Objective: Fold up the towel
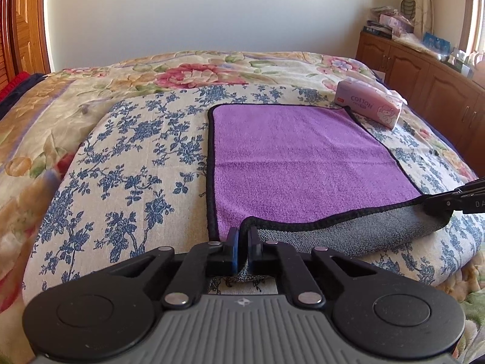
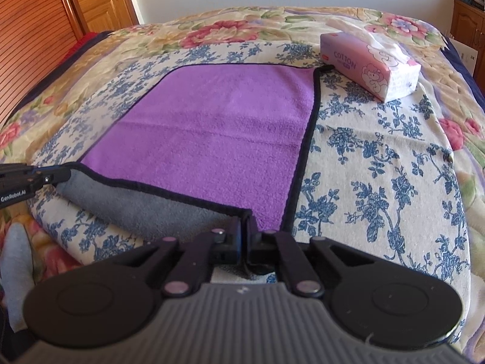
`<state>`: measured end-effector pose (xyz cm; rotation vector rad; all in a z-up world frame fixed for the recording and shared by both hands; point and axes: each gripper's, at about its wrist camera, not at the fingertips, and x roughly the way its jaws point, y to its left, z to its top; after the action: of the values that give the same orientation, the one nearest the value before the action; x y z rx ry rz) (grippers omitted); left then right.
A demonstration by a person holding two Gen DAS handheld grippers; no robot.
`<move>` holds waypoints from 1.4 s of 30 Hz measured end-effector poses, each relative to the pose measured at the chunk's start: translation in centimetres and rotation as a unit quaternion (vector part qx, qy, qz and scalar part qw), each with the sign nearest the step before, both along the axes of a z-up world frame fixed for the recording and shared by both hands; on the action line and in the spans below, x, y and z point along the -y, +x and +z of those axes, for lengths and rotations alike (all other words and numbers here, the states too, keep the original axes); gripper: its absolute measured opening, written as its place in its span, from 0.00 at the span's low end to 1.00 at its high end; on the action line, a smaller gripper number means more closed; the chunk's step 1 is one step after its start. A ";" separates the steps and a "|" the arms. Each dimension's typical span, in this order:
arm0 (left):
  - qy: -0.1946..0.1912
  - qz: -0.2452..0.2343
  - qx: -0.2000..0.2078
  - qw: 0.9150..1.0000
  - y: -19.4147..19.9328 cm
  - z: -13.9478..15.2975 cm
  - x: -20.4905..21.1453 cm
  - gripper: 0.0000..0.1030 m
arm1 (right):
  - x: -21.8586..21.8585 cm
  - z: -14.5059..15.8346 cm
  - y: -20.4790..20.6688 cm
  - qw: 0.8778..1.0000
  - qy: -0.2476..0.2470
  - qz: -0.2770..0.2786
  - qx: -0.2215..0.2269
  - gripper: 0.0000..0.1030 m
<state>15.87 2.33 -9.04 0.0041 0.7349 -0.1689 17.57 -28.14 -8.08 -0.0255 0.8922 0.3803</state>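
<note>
Purple towel (image 1: pixel 297 163): flat on bed (image 1: pixel 130 163), near corners pinched by left tongs (image 1: pixel 242 242) and right tongs (image 2: pixel 245 230). Risk: uneven lift skews fold; far corner touches tissue box (image 2: pixel 372 63).

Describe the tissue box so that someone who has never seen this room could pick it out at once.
Start at the bed with its blue-flowered cover, then find the purple towel spread on it. At the towel's far right corner sits the tissue box. It is the only box on the bed: pink, printed COTTON with a cartoon sheep, white tissue poking out on top.
</note>
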 end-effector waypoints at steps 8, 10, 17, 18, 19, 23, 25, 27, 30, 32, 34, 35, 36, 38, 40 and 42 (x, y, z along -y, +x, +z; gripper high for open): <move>-0.007 -0.002 0.010 1.000 -0.1 0.6 0.0 0.06 | -0.1 0.5 -0.1 1.000 0.004 0.002 0.015 0.04; -0.008 -0.003 0.014 1.000 -0.1 0.8 0.0 0.06 | -0.1 0.7 -0.1 1.000 0.006 0.002 0.019 0.04; -0.012 -0.003 0.026 1.000 0.0 1.4 -0.1 0.06 | 0.0 1.7 -0.3 0.999 0.012 -0.005 0.053 0.04; -0.013 -0.002 0.027 1.000 0.0 1.4 -0.1 0.06 | 0.0 1.9 -0.4 0.998 0.012 -0.005 0.062 0.04; -0.013 -0.002 0.028 1.000 0.1 1.5 -0.1 0.06 | 0.0 2.0 -0.4 0.997 0.012 -0.005 0.070 0.04; -0.016 -0.001 0.033 0.999 0.7 1.7 -0.2 0.06 | 0.2 2.4 -0.3 0.996 0.016 -0.012 0.088 0.04; -0.018 -0.001 0.035 0.999 0.9 1.8 -0.2 0.06 | 0.3 2.5 -0.2 0.995 0.018 -0.015 0.093 0.04; -0.020 -0.002 0.039 0.999 1.1 2.0 -0.2 0.06 | 0.4 2.7 -0.2 0.995 0.022 -0.015 0.097 0.04; -0.024 -0.004 0.044 0.999 1.4 2.3 -0.2 0.06 | 0.4 2.9 -0.1 0.994 0.021 -0.015 0.105 0.04; -0.026 -0.006 0.047 0.999 1.5 2.5 -0.2 0.06 | 0.3 3.0 -0.1 0.994 0.020 -0.013 0.109 0.04; -0.027 -0.006 0.049 0.998 1.7 2.6 -0.2 0.06 | 0.3 3.1 -0.1 0.993 0.019 -0.012 0.113 0.04; -0.025 -0.005 0.049 0.998 1.8 2.7 -0.1 0.06 | 0.3 3.1 0.0 0.993 0.018 -0.012 0.114 0.04; -0.023 -0.004 0.048 0.999 1.9 2.7 -0.1 0.06 | 0.3 3.1 0.1 0.993 0.018 -0.011 0.116 0.04; -0.023 -0.005 0.050 0.998 2.0 2.9 -0.1 0.06 | 0.2 3.2 0.3 0.993 0.017 -0.011 0.119 0.04; -0.023 -0.006 0.052 0.998 2.1 3.1 -0.1 0.06 | 0.2 3.2 0.5 0.993 0.016 -0.010 0.120 0.04; -0.025 -0.006 0.054 0.998 2.2 3.3 -0.2 0.06 | 0.2 3.2 0.7 0.992 0.015 -0.009 0.122 0.04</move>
<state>18.09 2.48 -5.74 -0.0299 0.6234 -0.1966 18.26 -28.36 -4.92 -0.0358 0.6454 0.3648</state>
